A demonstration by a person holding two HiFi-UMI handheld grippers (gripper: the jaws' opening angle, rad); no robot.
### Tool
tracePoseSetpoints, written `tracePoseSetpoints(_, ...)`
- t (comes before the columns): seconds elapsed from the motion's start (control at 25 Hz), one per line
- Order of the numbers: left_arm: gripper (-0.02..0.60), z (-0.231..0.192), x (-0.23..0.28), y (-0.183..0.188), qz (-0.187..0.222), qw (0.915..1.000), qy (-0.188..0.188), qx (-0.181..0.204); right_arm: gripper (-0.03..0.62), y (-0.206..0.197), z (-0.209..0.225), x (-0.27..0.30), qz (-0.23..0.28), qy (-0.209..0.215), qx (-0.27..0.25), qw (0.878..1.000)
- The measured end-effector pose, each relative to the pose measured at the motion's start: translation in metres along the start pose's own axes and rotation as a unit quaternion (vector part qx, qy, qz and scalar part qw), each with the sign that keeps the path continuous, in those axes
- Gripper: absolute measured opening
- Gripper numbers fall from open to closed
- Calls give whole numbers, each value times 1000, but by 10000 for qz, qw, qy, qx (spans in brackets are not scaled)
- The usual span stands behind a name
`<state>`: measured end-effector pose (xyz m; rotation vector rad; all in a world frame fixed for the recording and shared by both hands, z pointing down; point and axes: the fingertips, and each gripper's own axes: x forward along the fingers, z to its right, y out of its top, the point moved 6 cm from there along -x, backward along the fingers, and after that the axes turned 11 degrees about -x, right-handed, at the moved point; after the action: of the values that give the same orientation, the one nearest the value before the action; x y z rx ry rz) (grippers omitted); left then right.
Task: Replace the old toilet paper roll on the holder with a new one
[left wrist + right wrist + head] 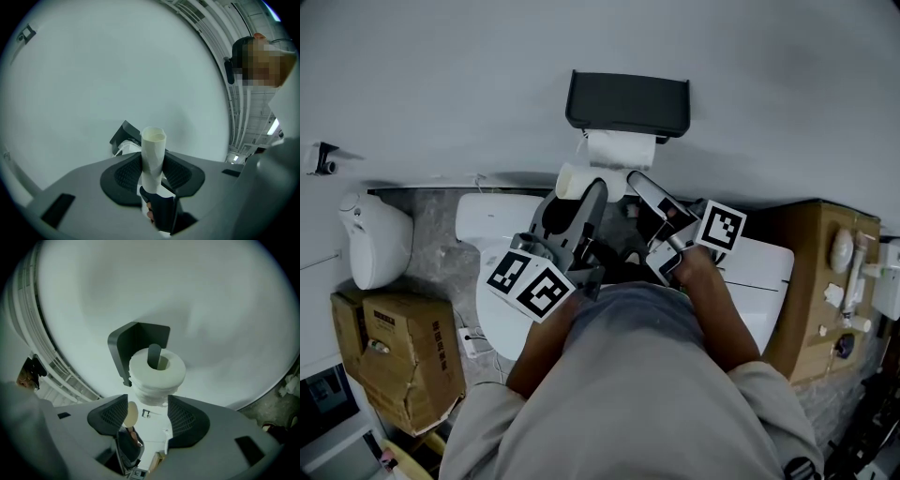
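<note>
While the left gripper (152,165) is clamping the pale cardboard tube (153,147), the right gripper (147,411) is pointing its empty, parted jaws at the white paper roll (157,373) just ahead on the black holder (133,341), axis along the wall (441,75).

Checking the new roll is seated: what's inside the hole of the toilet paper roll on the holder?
The dark holder peg pokes through the toilet paper roll. The roll covers the peg's remaining length.
</note>
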<state>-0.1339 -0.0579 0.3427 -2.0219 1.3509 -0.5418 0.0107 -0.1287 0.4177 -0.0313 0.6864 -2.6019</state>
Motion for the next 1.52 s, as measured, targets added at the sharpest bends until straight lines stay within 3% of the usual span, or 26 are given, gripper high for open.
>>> tracePoseSetpoints(0.12, 124, 0, 3, 4, -10, 9998, 12, 195, 190, 0, 0, -9, 46, 78, 35, 10000)
tracePoseSetpoints(0.48, 124, 2, 8, 41, 167, 9986, -14, 508, 33, -10, -19, -18, -295, 488, -496, 9971)
tracePoseSetpoints(0.68, 124, 11, 13, 57, 52, 9975, -200, 682, 18, -17, -25, -18, -395, 579, -649, 9954)
tracePoseSetpoints(0.96, 124, 19, 28, 79, -251, 9917, -84, 1256, 17, -27, -30, -16, -479, 880, -722, 9923)
tracePoseSetpoints(1.24, 124, 28, 53, 104, -571, 9796, -208, 1916, 17, -31, -34, -14, -515, 1007, -790, 9904)
tracePoseSetpoints(1.52, 124, 31, 84, 114, -1141, 9626, -363, 2430, 17, -31, -37, -16, -441, 1048, -837, 9900)
